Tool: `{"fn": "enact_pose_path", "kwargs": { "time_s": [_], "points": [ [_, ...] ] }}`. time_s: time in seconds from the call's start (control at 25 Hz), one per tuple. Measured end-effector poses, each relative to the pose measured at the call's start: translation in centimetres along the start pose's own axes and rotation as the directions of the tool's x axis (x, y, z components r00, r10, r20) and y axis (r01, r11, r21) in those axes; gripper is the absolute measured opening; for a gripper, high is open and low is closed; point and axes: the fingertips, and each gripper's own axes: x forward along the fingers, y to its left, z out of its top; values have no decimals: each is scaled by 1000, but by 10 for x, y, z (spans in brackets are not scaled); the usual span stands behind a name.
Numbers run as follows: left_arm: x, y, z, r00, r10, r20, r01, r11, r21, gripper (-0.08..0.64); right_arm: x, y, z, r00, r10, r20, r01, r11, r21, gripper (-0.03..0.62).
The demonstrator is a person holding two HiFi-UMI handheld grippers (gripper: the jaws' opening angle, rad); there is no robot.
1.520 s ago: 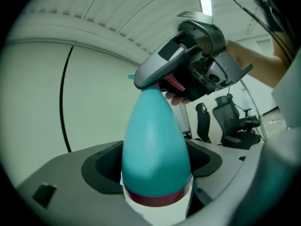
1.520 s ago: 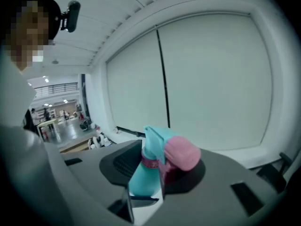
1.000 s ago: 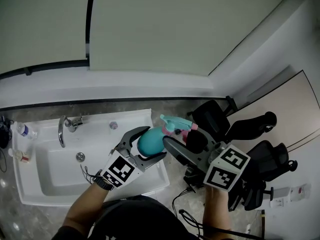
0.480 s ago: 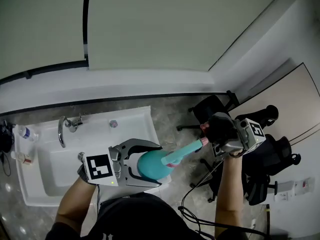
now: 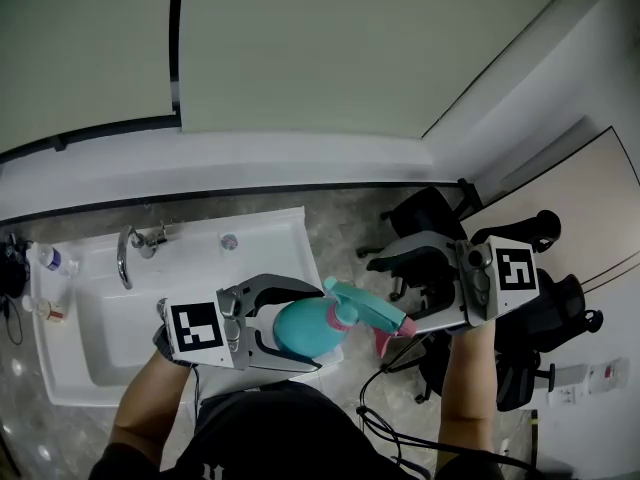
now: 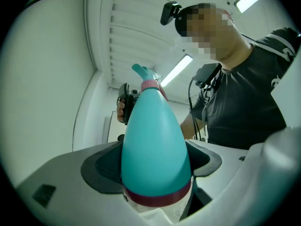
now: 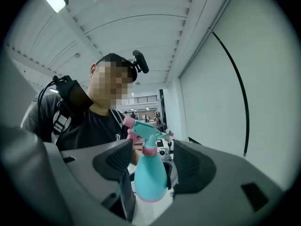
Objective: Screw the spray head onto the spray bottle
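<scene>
A teal spray bottle [image 5: 303,329] with a pink base band lies level in my left gripper [image 5: 318,326], which is shut on its wide body. The left gripper view shows both pads [image 6: 104,166] pressed on the bottle [image 6: 155,145]. The teal spray head [image 5: 362,309], with pink collar and pink trigger, sits on the neck and points toward my right gripper [image 5: 388,298]. That gripper is open, one jaw on each side of the spray head. In the right gripper view the bottle [image 7: 149,175] shows between the pads [image 7: 115,161] with gaps on both sides.
A white sink [image 5: 60,373] with a chrome faucet [image 5: 124,255] lies below my left arm, small bottles [image 5: 48,259] at its left edge. Black office chairs [image 5: 545,308] and cables stand on the grey floor to the right. A pale wall runs behind.
The left gripper swung the bottle level, then kept still. The right gripper rolled back from the spray head's end and now straddles it; the head has turned round on the neck.
</scene>
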Motion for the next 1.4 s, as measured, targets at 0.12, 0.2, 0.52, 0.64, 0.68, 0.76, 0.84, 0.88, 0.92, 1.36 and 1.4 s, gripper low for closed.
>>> {"fn": "enact_pose_path", "kwargs": {
  "time_s": [0.12, 0.2, 0.52, 0.64, 0.68, 0.76, 0.84, 0.88, 0.92, 1.36, 1.4],
  "points": [
    [6, -9, -1, 999, -48, -18, 48, 999, -3, 391, 13, 6, -8, 998, 5, -56, -6, 1000, -21, 270],
    [15, -15, -1, 995, -94, -25, 94, 995, -11, 391, 17, 9, -13, 997, 38, -71, -39, 999, -13, 270],
    [12, -31, -5, 979, -200, -27, 199, 979, -40, 391, 47, 35, -22, 975, 218, -35, -218, 976, 3, 268],
    [11, -25, -4, 985, -170, -24, 169, 985, -30, 391, 51, 37, -21, 981, 187, -45, -187, 982, -10, 171],
    [9, -22, -3, 987, -158, -24, 157, 987, -28, 391, 51, 35, -20, 985, 167, -46, -167, 986, -15, 156],
    [7, -18, -4, 991, -130, -28, 129, 991, -19, 391, 53, 30, -20, 990, 133, -55, -134, 991, -20, 156],
    [7, -15, -4, 994, -106, -25, 106, 994, -13, 391, 53, 26, -19, 993, 101, -54, -102, 995, -17, 155],
    [7, -13, -4, 995, -96, -24, 95, 995, -12, 391, 53, 24, -20, 995, 82, -54, -83, 996, -17, 155],
    [6, -10, -4, 996, -85, -25, 84, 996, -11, 391, 52, 21, -20, 997, 63, -55, -64, 998, -17, 154],
    [0, 20, -11, 992, 117, -36, -116, 993, 25, 391, 47, -16, -30, 971, -224, -88, 229, 972, 47, 153],
    [0, 25, -10, 988, 150, -29, -149, 988, 39, 391, 45, -21, -33, 959, -263, -106, 271, 960, 65, 153]
  ]
}}
